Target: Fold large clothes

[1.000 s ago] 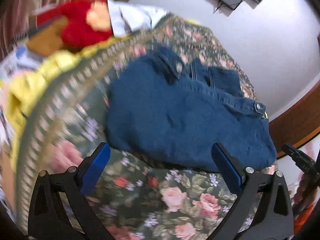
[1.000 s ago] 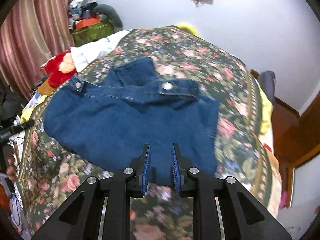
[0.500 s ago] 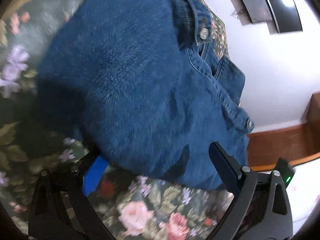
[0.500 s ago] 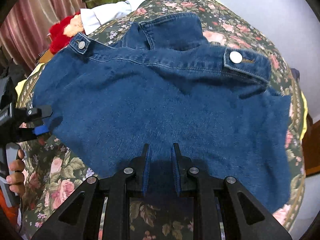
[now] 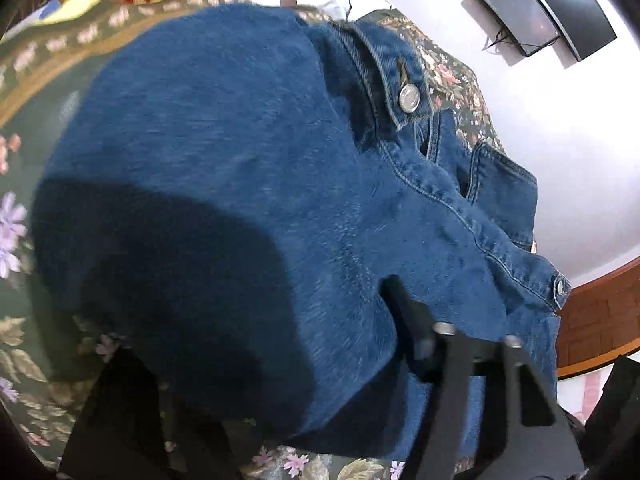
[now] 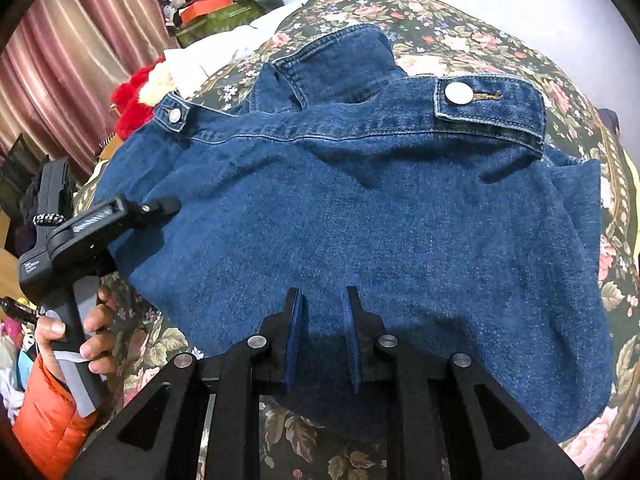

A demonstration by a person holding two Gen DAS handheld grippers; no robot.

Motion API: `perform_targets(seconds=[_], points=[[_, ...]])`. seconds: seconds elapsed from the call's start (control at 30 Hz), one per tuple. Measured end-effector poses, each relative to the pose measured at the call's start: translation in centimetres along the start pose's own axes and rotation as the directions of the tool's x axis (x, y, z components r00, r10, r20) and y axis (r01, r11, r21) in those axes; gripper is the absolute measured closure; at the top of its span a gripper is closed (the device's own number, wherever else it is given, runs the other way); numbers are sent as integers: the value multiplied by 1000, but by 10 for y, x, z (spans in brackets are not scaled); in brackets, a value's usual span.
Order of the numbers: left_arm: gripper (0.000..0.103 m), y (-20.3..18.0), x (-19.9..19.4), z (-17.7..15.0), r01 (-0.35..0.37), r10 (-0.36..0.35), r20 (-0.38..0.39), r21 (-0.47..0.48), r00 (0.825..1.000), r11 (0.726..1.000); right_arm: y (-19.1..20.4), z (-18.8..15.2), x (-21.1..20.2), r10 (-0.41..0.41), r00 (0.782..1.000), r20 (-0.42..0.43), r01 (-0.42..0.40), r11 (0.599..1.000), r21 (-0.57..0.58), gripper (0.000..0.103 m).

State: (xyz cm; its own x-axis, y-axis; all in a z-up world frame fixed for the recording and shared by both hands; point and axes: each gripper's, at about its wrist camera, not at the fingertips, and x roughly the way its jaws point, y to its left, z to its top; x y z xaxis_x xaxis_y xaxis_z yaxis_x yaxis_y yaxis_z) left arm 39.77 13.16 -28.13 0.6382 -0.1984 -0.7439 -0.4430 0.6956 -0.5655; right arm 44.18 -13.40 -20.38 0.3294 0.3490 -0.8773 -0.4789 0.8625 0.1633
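Denim jacket (image 6: 360,208) lies spread flat on floral bed (image 6: 460,36), ready for folding | left hand-held gripper (image 6: 160,206) at its 9 o'clock edge, jaws closing around the hem | right hand-held gripper (image 6: 322,340) at 6 o'clock, nearly together (nothing visibly pinched).

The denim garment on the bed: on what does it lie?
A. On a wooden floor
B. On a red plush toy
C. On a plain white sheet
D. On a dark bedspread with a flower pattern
D: the denim garment lies spread on the dark floral bedspread, whose roses and leaves show all around its edges in both views.
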Motion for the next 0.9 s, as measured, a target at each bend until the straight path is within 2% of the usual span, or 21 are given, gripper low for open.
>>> perform_targets(seconds=[0.07,0.1,0.2,0.3,0.47,0.6,0.67,0.73,0.8,0.9], points=[[65,-1,-11,4,14,-14,16,10,1000,1000,3,1,-3,-8,1000,-10,8,1000,-7,87],[67,-2,-18,6,21,-21,24,26,999,999,4,2,-5,-10,1000,-18,9,1000,-14,87],[69,-6,-40,10,2,-9,81,95,997,995,12,7,-16,18,999,-30,-19,999,-34,87],[70,-19,-71,5,-53,25,168,167,985,984,29,16,-34,66,998,2,-66,996,-58,87],[70,-31,-103,-6,-160,87,252,286,964,945,72,27,-36,186,983,-1,-185,976,-115,87],[70,-23,-111,-12,-189,103,269,315,958,930,110,27,3,263,957,-120,-279,950,-143,87],[70,-19,-108,-12,-187,108,250,316,962,930,124,22,31,274,939,-206,-306,940,-147,87],[70,-21,-101,-16,-233,150,258,331,954,914,129,17,54,273,928,-253,-313,941,-130,87],[71,-20,-97,-20,-255,164,269,353,949,900,126,15,73,318,900,-298,-351,934,-62,87],[71,-29,-102,-20,-260,148,295,389,944,884,110,19,79,385,865,-322,-396,918,33,87]])
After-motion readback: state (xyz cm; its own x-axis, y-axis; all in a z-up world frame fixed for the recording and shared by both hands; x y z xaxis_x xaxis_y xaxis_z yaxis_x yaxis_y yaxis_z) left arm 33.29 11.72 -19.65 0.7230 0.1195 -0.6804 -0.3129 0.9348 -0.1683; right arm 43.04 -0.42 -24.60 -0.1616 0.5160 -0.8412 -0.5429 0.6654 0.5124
